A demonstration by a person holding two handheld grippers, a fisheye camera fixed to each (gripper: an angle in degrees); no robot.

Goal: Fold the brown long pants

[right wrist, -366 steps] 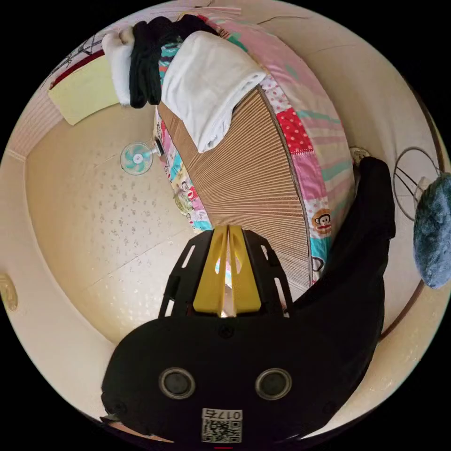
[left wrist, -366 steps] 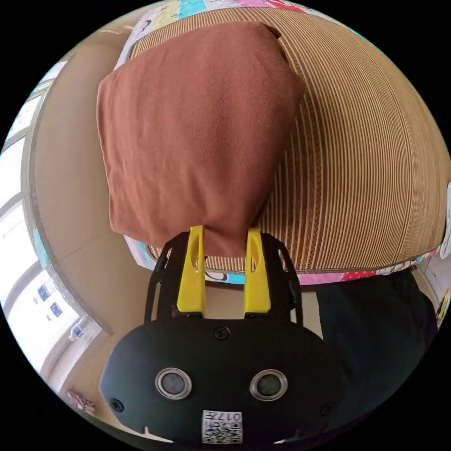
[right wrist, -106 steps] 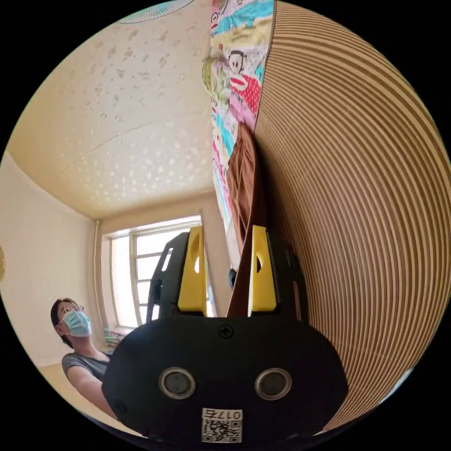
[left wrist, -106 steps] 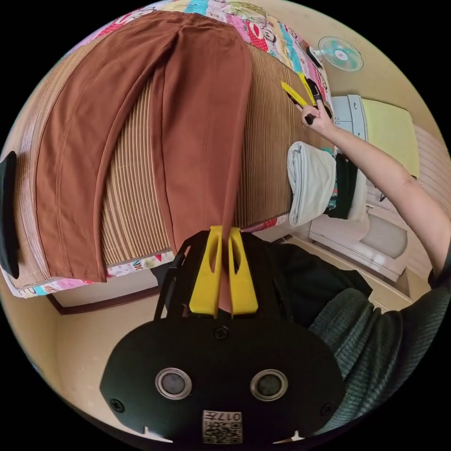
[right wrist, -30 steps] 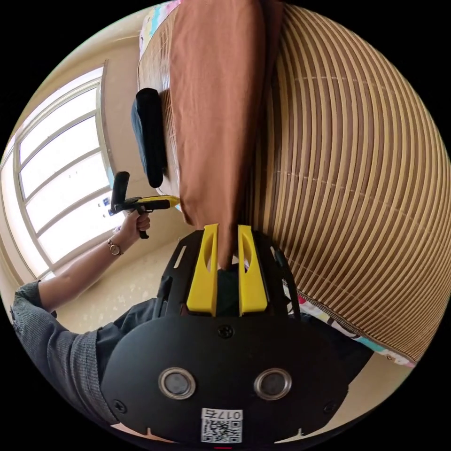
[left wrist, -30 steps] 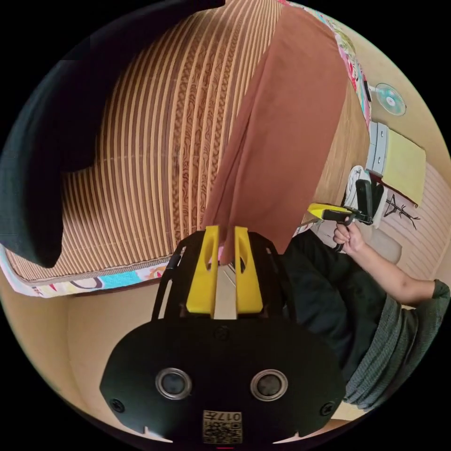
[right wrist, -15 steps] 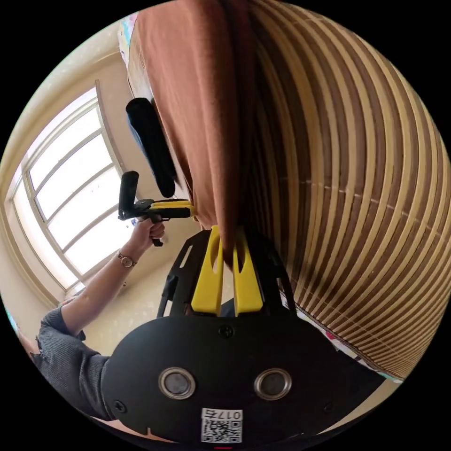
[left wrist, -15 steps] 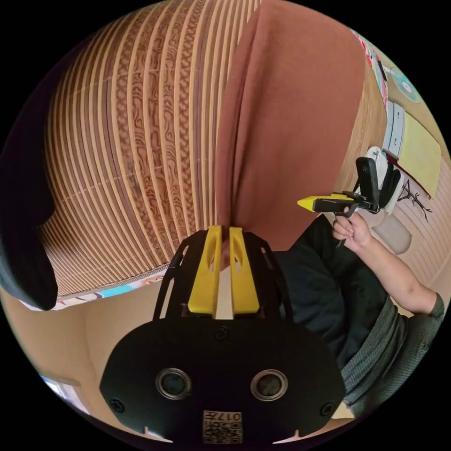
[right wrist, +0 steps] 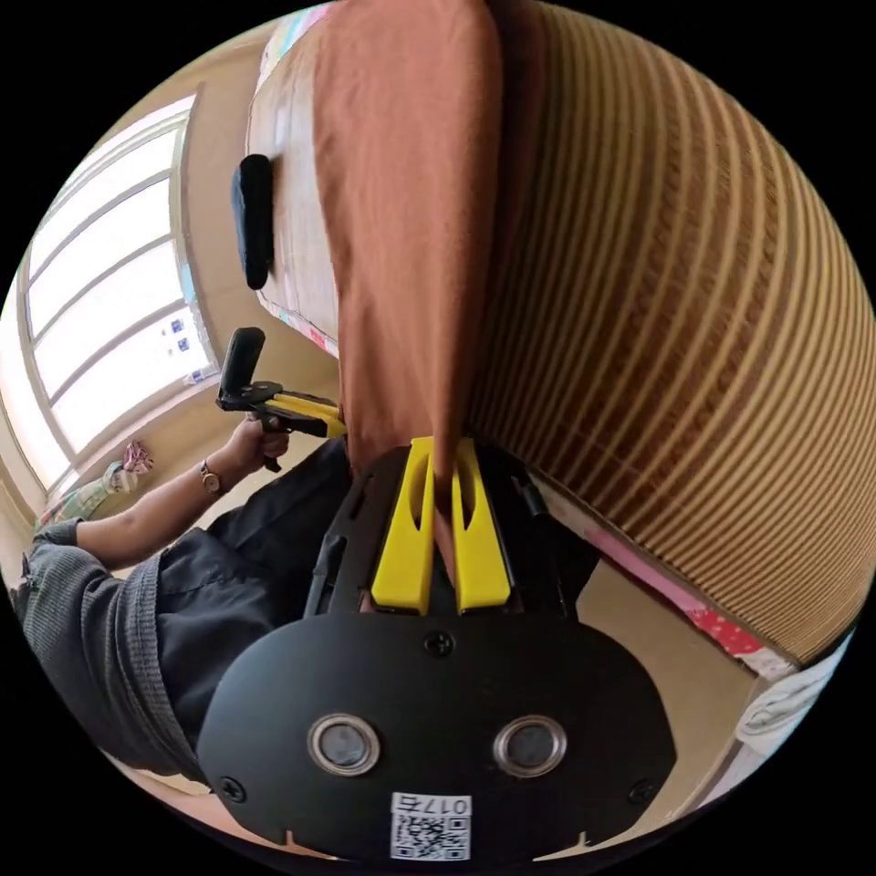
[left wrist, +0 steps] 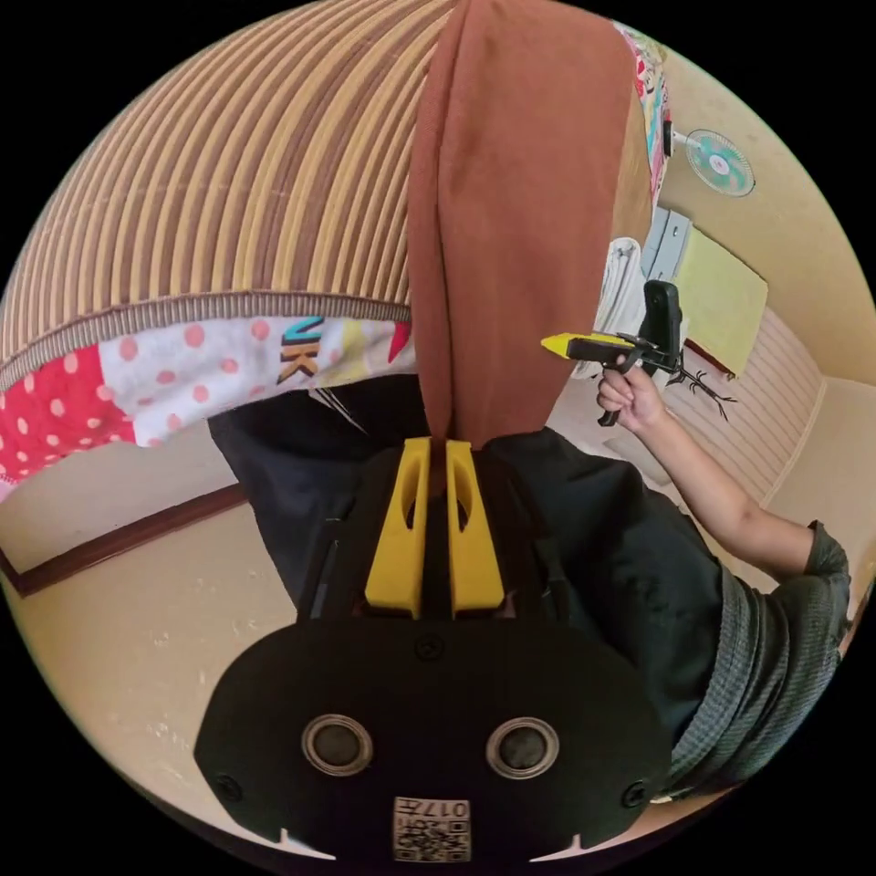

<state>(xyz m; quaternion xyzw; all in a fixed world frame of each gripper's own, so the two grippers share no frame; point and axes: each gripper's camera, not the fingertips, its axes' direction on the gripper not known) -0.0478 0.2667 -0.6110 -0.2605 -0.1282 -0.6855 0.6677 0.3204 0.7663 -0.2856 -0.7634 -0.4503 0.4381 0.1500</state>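
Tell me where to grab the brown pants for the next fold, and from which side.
Grip the brown pants at the end hanging off the striped mat, one corner per gripper, coming from the bed's near edge. The left gripper and right gripper already pinch that end, and the cloth lies in one long strip, so it should likely carry over cleanly.

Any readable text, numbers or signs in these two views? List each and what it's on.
"JK", first letter unsure and the word cut off: printed on the patchwork sheet.
On the left gripper, a code sticker: characters too small to read.
On the right gripper, a like sticker: too small to read.
Blue window stickers: too small to read.
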